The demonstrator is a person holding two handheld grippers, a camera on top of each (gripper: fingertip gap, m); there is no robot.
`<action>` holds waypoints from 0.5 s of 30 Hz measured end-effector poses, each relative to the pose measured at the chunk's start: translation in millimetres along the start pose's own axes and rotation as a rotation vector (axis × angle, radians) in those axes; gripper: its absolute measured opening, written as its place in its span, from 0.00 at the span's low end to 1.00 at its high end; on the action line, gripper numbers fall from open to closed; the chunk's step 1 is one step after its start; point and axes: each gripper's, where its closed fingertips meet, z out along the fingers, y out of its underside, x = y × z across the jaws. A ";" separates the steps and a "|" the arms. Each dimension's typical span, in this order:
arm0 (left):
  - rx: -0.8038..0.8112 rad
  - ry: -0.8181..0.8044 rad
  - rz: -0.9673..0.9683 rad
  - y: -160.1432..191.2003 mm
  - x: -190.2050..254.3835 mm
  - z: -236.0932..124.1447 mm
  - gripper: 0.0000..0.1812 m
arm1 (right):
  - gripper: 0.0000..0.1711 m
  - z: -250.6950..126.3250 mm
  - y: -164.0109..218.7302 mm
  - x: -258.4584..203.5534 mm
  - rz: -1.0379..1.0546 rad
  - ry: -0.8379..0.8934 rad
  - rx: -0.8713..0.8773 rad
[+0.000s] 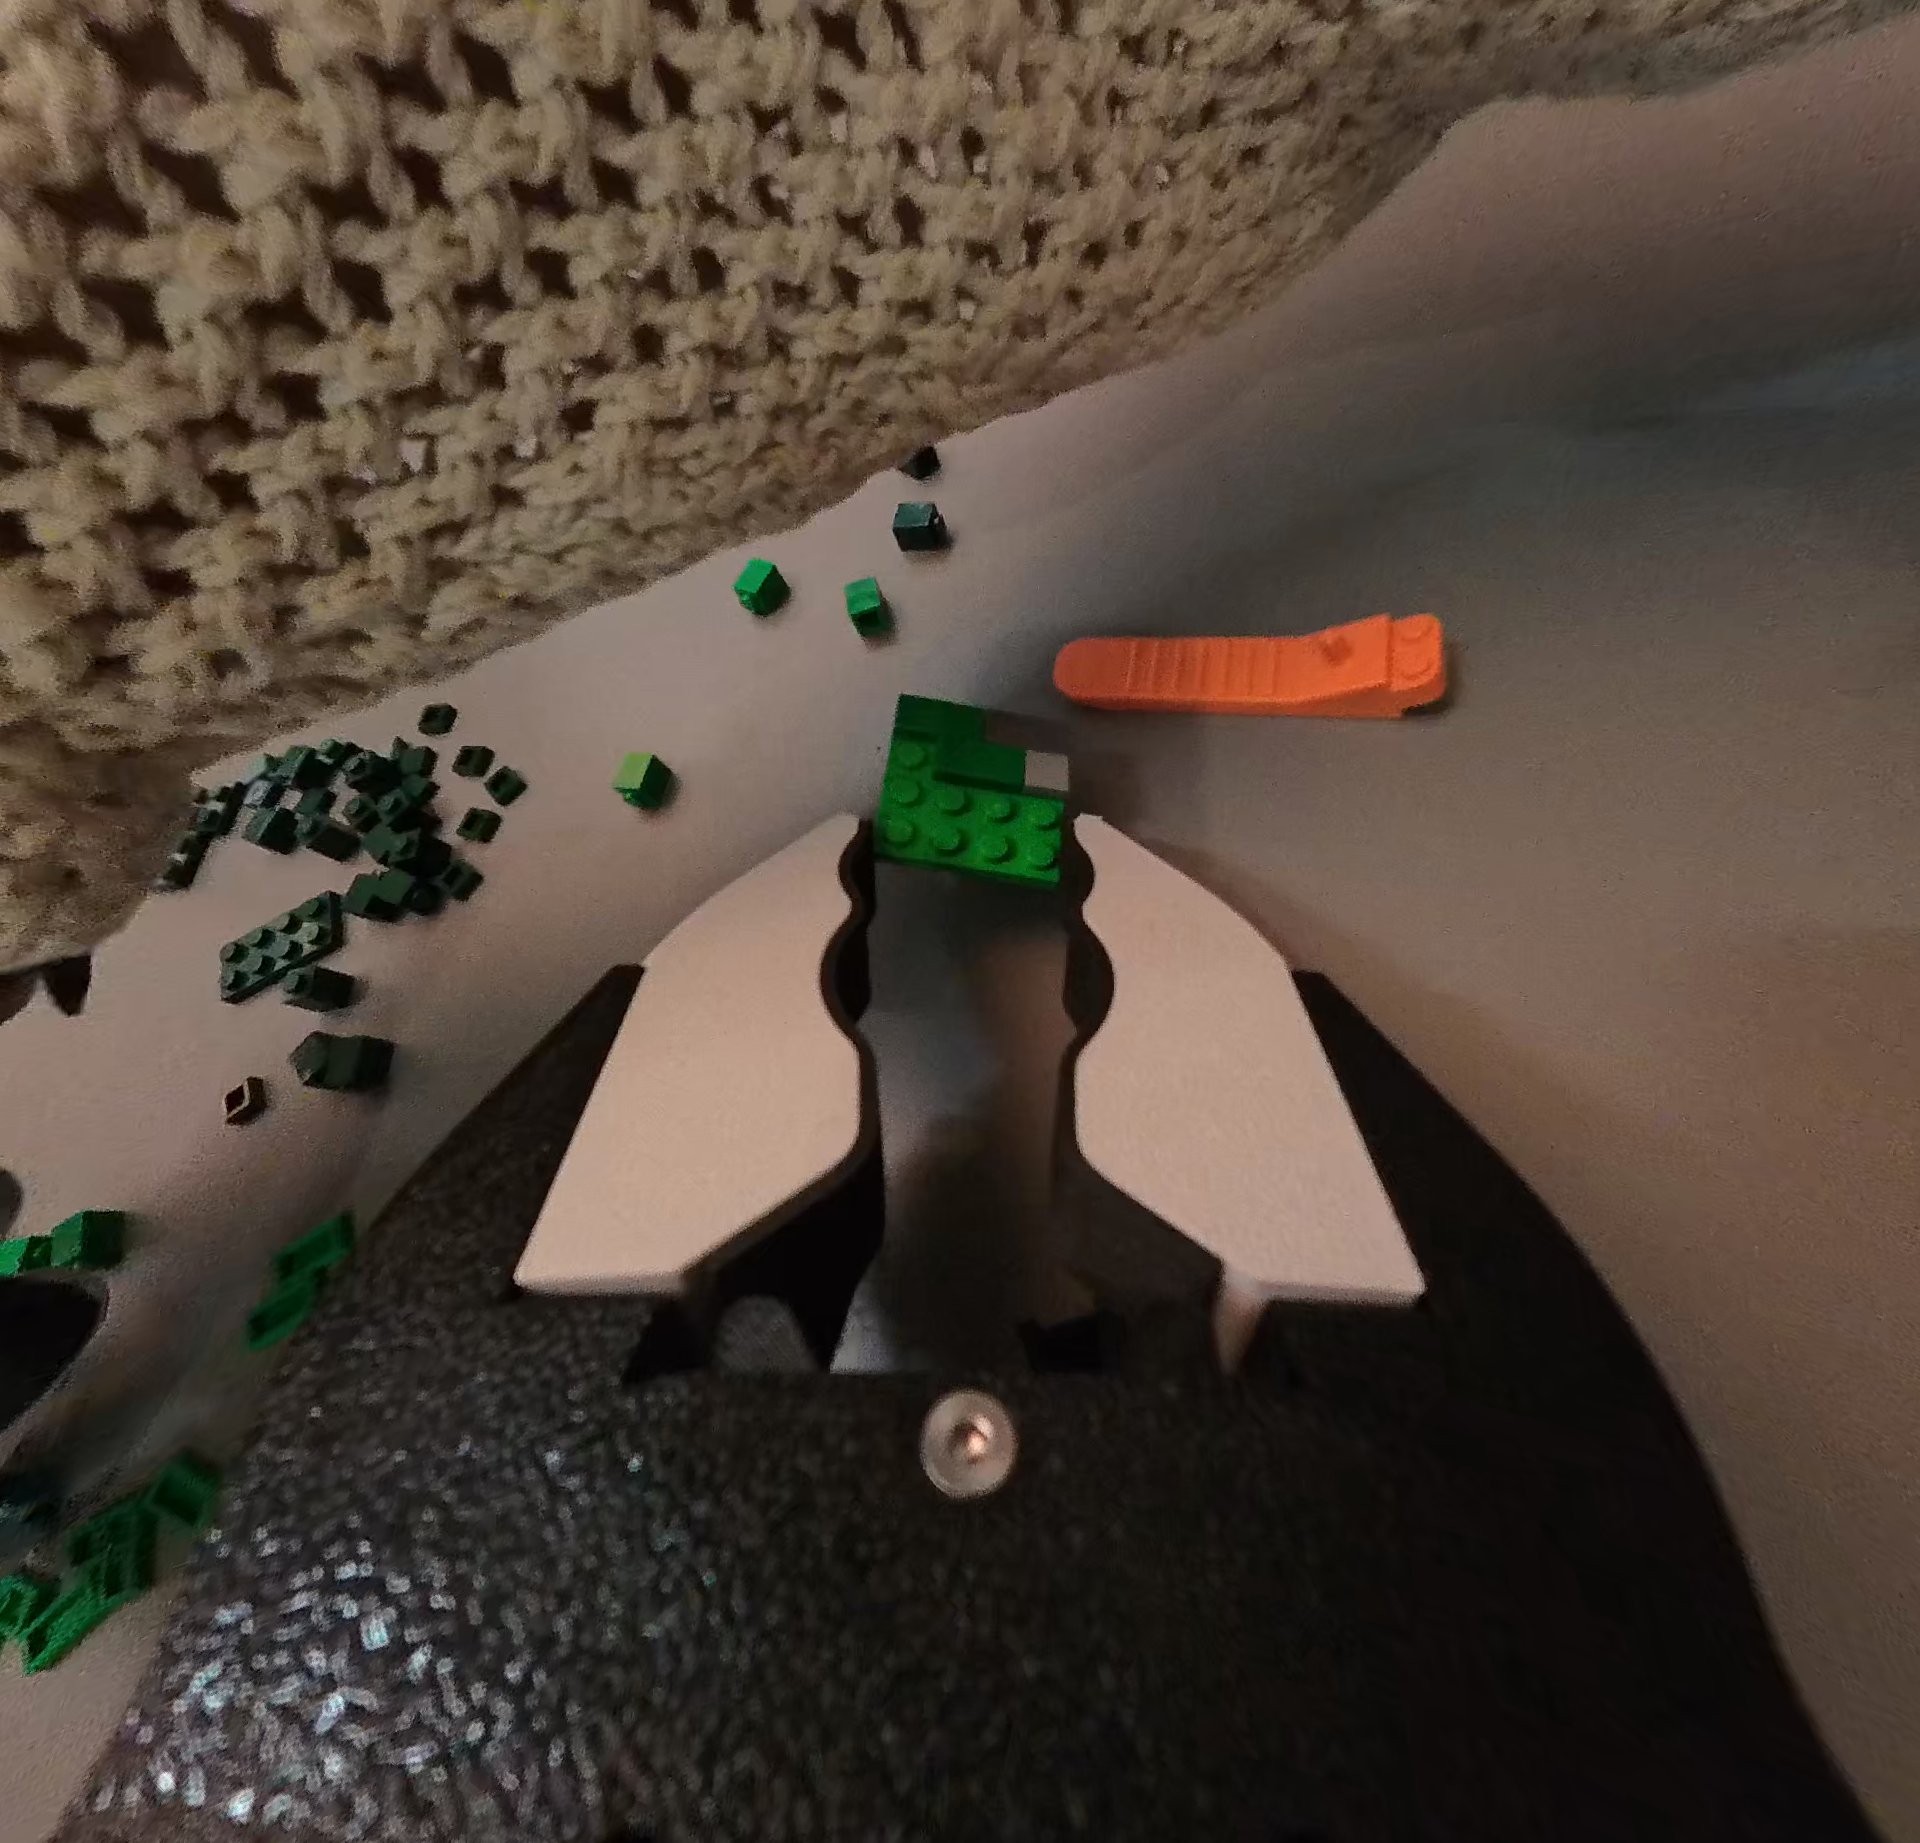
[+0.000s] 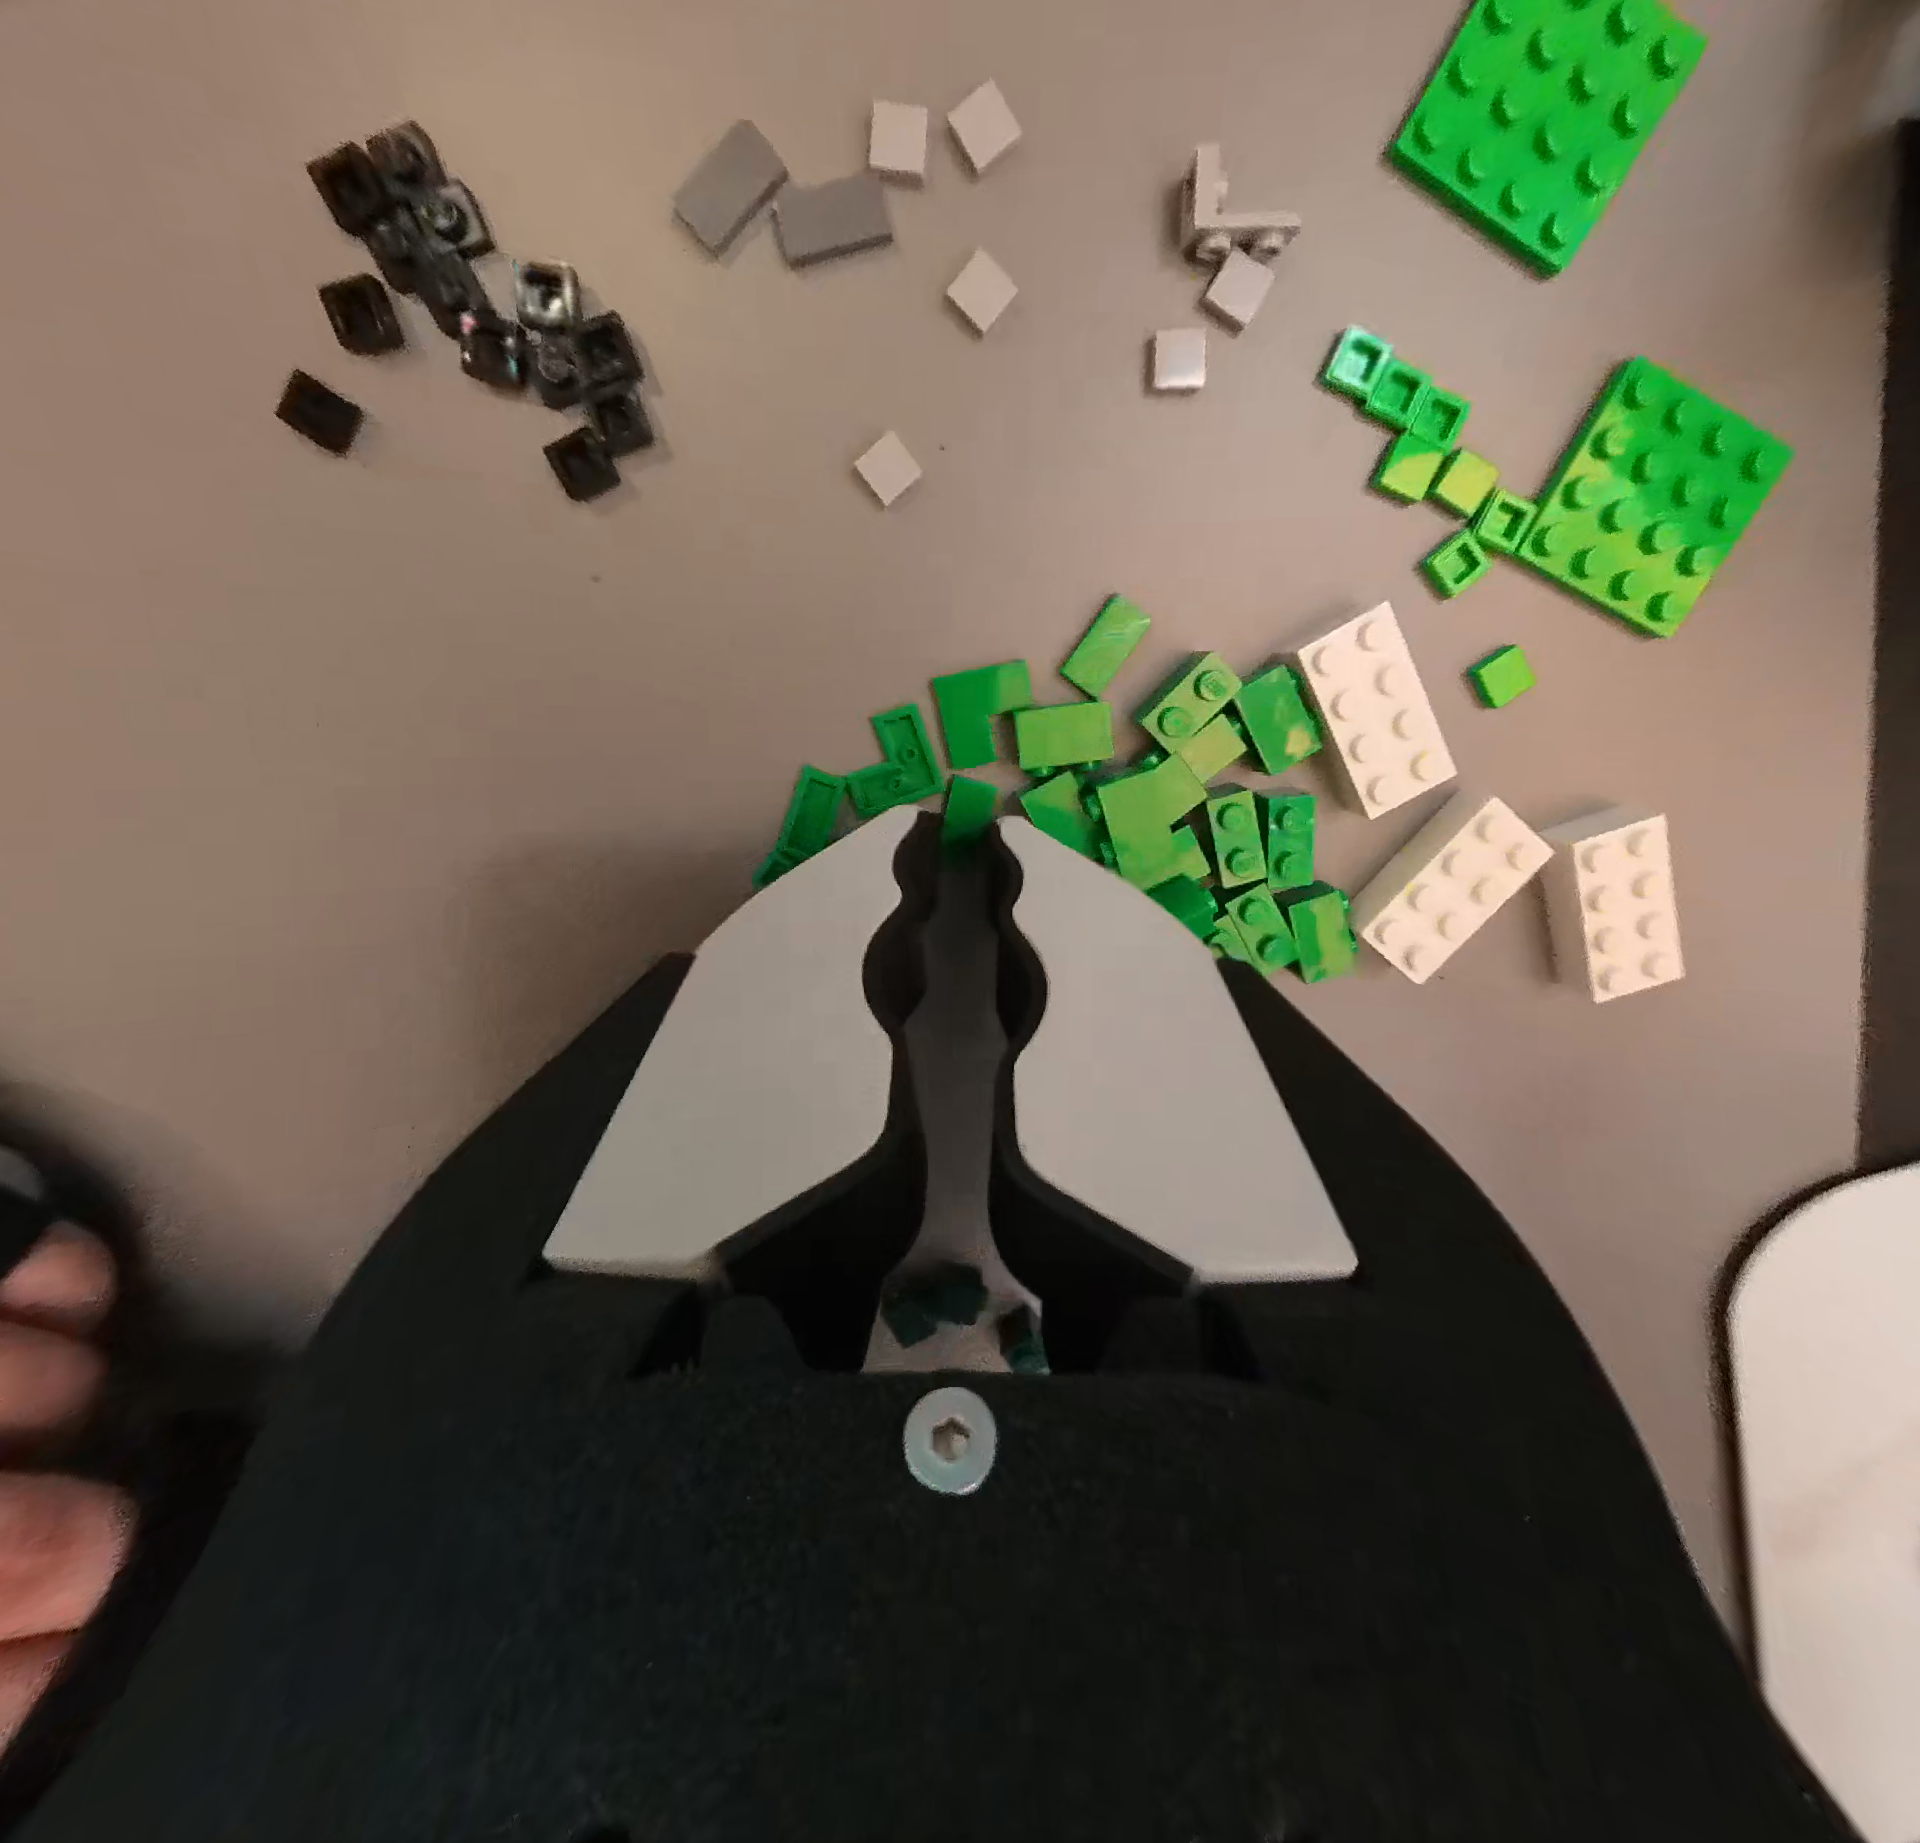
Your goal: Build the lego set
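Observation:
In the left wrist view my left gripper [image 1: 971, 837] is shut on a small green build [image 1: 971, 806], a studded green plate with green and grey tiles on its far part. It is held above the grey table. In the right wrist view my right gripper [image 2: 961, 827] is shut on a small green tile [image 2: 968, 808], over the near edge of a pile of bright green pieces [image 2: 1153, 806]. Three white 2x4 bricks [image 2: 1377, 707] lie to the right of the pile.
An orange brick separator [image 1: 1247, 669] lies beyond the build. Dark green pieces [image 1: 343, 837] sit at left under a knitted sleeve [image 1: 520, 287]. Two large green plates [image 2: 1548, 100], grey tiles [image 2: 831, 219] and black pieces [image 2: 468, 297] lie farther off. A hand [image 2: 52, 1430] shows at lower left.

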 end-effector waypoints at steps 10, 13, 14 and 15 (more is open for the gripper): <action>0.031 0.000 -0.050 -0.1 -7.7 -5.8 0.18 | 0.04 -61.2 44.2 -13.4 -0.079 -0.082 0.273; 0.041 0.009 -0.059 -1.2 -7.5 -6.6 0.18 | 0.04 -93.1 85.7 -27.2 -0.104 -0.103 0.361; 0.038 0.010 -0.056 -0.9 -7.2 -6.2 0.18 | 0.04 -101.1 100.3 -35.1 -0.123 -0.114 0.378; 0.034 0.011 -0.050 -0.6 -6.6 -5.6 0.18 | 0.04 -107.6 114.0 -45.8 -0.157 -0.133 0.395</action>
